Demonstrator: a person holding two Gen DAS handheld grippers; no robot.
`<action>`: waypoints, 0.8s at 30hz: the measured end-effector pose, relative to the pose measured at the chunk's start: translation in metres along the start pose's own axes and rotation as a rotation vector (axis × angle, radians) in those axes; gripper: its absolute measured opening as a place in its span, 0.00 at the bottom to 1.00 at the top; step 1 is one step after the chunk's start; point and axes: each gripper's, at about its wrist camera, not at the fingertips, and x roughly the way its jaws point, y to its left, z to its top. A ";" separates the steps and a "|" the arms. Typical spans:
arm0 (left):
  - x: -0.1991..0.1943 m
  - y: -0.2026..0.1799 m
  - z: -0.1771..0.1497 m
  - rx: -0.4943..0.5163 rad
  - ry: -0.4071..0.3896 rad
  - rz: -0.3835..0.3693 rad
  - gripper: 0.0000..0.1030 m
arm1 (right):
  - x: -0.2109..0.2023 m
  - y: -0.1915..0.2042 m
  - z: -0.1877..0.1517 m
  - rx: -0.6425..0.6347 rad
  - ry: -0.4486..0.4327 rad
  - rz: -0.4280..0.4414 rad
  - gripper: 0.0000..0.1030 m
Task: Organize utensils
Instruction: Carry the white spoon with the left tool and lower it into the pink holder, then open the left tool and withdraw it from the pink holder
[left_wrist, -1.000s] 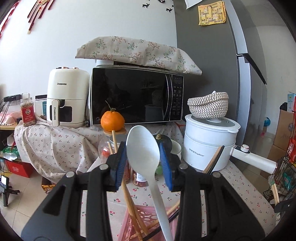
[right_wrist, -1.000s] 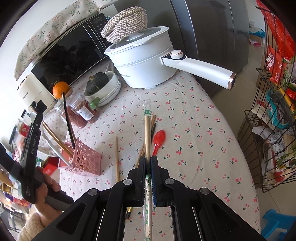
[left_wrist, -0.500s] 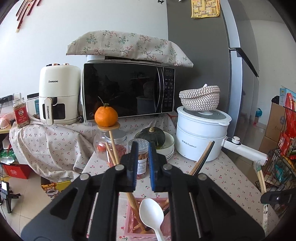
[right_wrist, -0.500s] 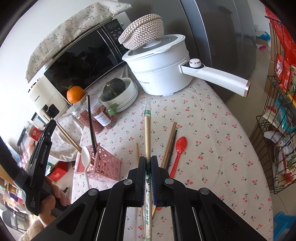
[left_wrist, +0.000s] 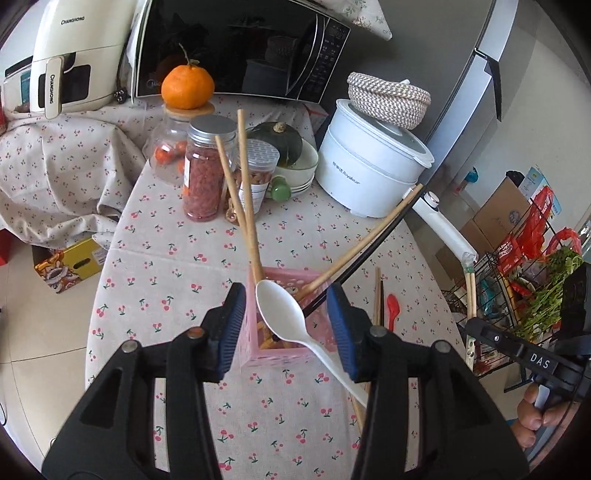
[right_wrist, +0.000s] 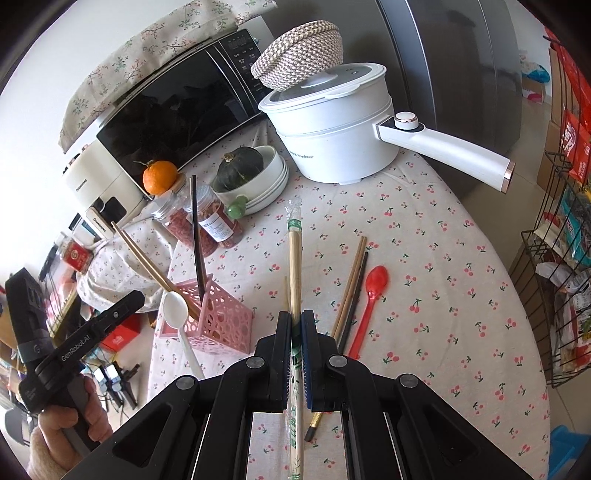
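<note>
A pink lattice utensil holder (left_wrist: 280, 332) (right_wrist: 218, 321) stands on the cherry-print tablecloth. It holds wooden chopsticks (left_wrist: 240, 192), a black chopstick (right_wrist: 195, 236) and a white spoon (left_wrist: 280, 314) (right_wrist: 175, 306) that leans out over its rim. My left gripper (left_wrist: 286, 328) is open, its blue pads apart on either side of the holder and spoon. My right gripper (right_wrist: 295, 325) is shut on a wrapped pair of chopsticks (right_wrist: 294, 258) held above the table. A red spoon (right_wrist: 371, 299) and loose chopsticks (right_wrist: 351, 291) lie on the cloth.
Behind the holder stand jars (left_wrist: 207, 170), an orange (left_wrist: 188, 86), a squash in bowls (right_wrist: 240, 170), a white electric pot with a long handle (right_wrist: 332, 129), a microwave (left_wrist: 236, 48) and an air fryer (left_wrist: 74, 55). A wire rack (right_wrist: 554, 258) stands at the right.
My left gripper let go of the white spoon, which now rests in the pink holder, then opened wide and tilted down over it. My right gripper lifted the wrapped chopsticks.
</note>
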 end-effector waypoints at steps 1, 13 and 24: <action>0.002 0.005 -0.001 -0.033 0.009 -0.019 0.46 | 0.000 0.000 0.000 0.000 0.001 -0.001 0.05; 0.020 0.026 -0.001 -0.176 0.103 -0.093 0.39 | 0.005 0.002 -0.001 -0.007 0.018 -0.005 0.05; 0.021 0.027 0.002 -0.168 0.103 -0.110 0.35 | 0.013 0.022 -0.010 -0.014 0.111 0.192 0.05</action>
